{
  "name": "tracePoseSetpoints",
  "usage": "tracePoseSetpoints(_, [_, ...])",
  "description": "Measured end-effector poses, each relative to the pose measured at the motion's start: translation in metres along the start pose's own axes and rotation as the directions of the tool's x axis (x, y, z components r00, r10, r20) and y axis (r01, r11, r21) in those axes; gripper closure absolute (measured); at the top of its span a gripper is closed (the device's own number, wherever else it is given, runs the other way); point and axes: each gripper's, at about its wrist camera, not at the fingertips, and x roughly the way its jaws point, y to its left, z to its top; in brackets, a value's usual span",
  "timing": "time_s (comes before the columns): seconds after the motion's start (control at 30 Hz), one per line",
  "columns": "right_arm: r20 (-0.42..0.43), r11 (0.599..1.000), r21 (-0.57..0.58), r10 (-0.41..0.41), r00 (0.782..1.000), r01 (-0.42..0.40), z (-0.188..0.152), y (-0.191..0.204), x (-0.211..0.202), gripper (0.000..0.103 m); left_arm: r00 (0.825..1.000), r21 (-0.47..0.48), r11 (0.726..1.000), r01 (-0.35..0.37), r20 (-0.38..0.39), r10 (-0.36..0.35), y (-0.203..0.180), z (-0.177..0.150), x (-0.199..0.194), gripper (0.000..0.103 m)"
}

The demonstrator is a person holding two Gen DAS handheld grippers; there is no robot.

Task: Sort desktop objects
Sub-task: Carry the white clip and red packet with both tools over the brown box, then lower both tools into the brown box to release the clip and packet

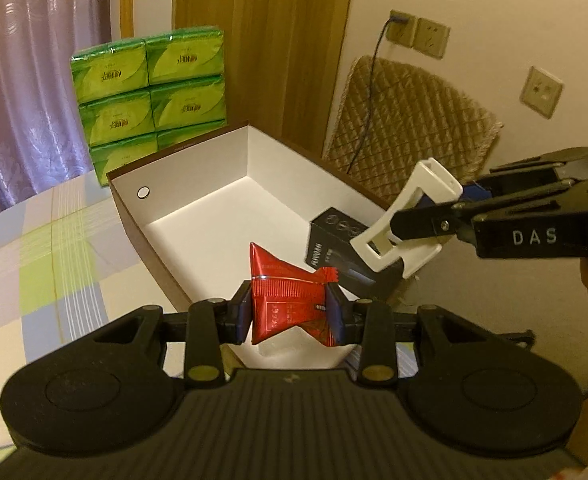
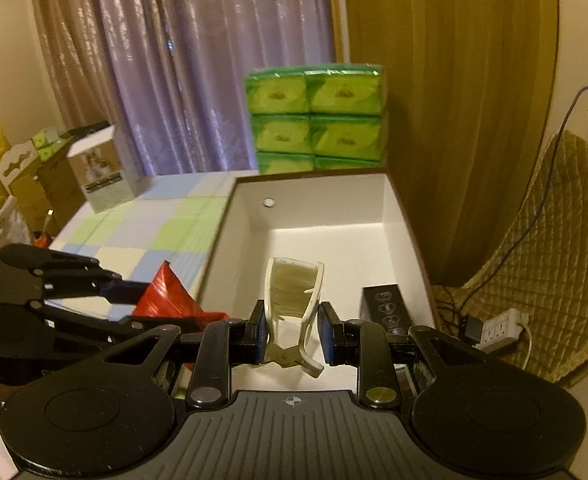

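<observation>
I have the red foil packet (image 1: 290, 300) pinched between my left gripper (image 1: 290, 312)'s pads, held just over the near edge of the open white-lined box (image 1: 198, 208), while my right gripper (image 2: 292, 334) hangs above the box's near right part with its jaws around the white plastic clip (image 2: 294, 300) — the left pad touches it, the right pad looks slightly apart, so I cannot tell how firm that grip is. A black carton (image 1: 333, 240) already lies inside at the right, so I judge this the drop-off step — next I should carry both items further over the box floor, then spread the jaws without snagging the wall.

A lived-in home room: purple curtains (image 2: 166, 60), quilted chair cushion (image 1: 409, 116), stacked green tissue packs (image 2: 317, 116), wall sockets (image 1: 417, 32), cardboard boxes (image 2: 98, 168) piled far left.
</observation>
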Motion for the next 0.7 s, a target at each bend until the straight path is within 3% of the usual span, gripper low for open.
tracePoseSetpoints(0.17, [-0.061,1.0,0.026,-0.012,0.998,0.013,0.003,-0.016,0.037,0.08,0.999,-0.006,1.0,-0.02,-0.049,0.02,0.01,0.013,0.035,0.071])
tracePoseSetpoints(0.43, [-0.172,0.999,-0.036,-0.046,0.984,0.04,-0.003,-0.02,0.091,0.08,0.99,0.051,0.996,-0.068,-0.122,0.074,0.023,0.022,0.085,0.071])
tracePoseSetpoints(0.7, [-0.222,0.999,-0.019,-0.053,0.974,0.05,-0.01,-0.027,0.121,0.08,0.975,0.108,0.99,-0.087,-0.193,0.107,0.028,0.024,0.124,0.071])
